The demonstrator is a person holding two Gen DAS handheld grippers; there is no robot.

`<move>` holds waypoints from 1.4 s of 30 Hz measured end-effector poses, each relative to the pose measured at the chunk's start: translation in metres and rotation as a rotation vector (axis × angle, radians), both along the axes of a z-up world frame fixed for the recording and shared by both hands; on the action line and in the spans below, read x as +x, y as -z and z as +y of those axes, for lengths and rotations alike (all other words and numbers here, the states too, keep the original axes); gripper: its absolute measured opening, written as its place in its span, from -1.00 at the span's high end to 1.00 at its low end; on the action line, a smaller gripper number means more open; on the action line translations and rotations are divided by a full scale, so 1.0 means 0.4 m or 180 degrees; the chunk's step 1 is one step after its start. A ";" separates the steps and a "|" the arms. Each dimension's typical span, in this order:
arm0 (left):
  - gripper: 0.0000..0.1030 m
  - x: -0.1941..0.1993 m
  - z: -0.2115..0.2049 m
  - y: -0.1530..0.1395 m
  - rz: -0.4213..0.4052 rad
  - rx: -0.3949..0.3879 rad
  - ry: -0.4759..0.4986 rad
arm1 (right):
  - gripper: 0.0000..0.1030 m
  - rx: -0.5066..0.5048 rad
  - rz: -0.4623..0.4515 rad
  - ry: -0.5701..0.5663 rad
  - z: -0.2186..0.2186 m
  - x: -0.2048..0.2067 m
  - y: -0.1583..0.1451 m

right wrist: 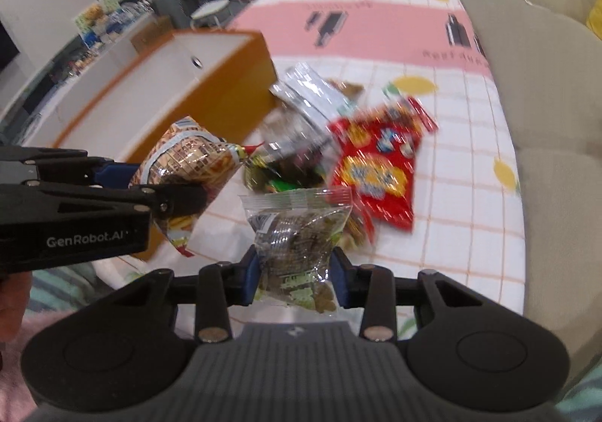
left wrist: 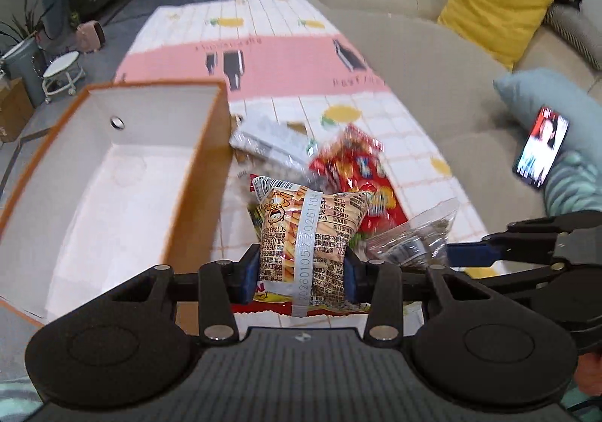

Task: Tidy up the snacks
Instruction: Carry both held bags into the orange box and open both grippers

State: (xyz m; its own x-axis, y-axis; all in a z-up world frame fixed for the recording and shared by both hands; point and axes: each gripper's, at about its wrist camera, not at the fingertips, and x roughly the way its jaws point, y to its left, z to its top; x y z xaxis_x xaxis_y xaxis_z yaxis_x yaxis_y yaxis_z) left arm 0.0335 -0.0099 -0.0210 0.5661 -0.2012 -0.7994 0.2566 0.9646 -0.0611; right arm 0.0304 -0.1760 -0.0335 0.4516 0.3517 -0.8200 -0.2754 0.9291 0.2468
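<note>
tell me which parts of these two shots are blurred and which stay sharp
Left wrist view: the left gripper and its stick-snack packet are crisp; the orange box and red bag smear. Right wrist view: the red bag streaks most, the clear packet less; fisheye bends the table edge.

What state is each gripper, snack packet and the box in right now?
left gripper: shut on striped snack packet
right gripper: shut on clear snack bag
orange box: open, nothing visible inside
red snack packet: lying on the tablecloth
phone: screen lit
</note>
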 end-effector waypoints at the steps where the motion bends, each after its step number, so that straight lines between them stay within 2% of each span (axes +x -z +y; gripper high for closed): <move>1: 0.08 0.000 0.009 -0.016 -0.0033 -0.0019 -0.0022 | 0.30 0.0029 -0.0033 -0.0025 0.007 0.003 -0.012; 10: 0.08 0.035 0.145 -0.153 -0.0185 0.0028 -0.0149 | 0.30 0.0253 -0.0381 -0.0478 0.136 0.068 -0.130; 15: 0.08 0.074 0.220 -0.173 -0.0138 0.0253 -0.0216 | 0.30 0.0400 -0.0404 -0.0828 0.246 0.111 -0.163; 19: 0.08 0.113 0.266 -0.143 0.0000 0.0460 -0.0236 | 0.30 0.0340 -0.0365 -0.1078 0.335 0.135 -0.153; 25: 0.08 0.153 0.324 -0.079 0.0310 0.0568 -0.0174 | 0.30 0.0123 -0.0183 -0.1364 0.427 0.175 -0.105; 33: 0.08 0.187 0.350 0.013 0.0708 0.0967 0.0076 | 0.32 -0.0246 -0.0017 -0.1866 0.529 0.228 -0.056; 42: 0.08 0.227 0.371 0.069 0.1026 0.1164 0.0262 | 0.32 -0.0556 0.0150 -0.2354 0.627 0.266 0.013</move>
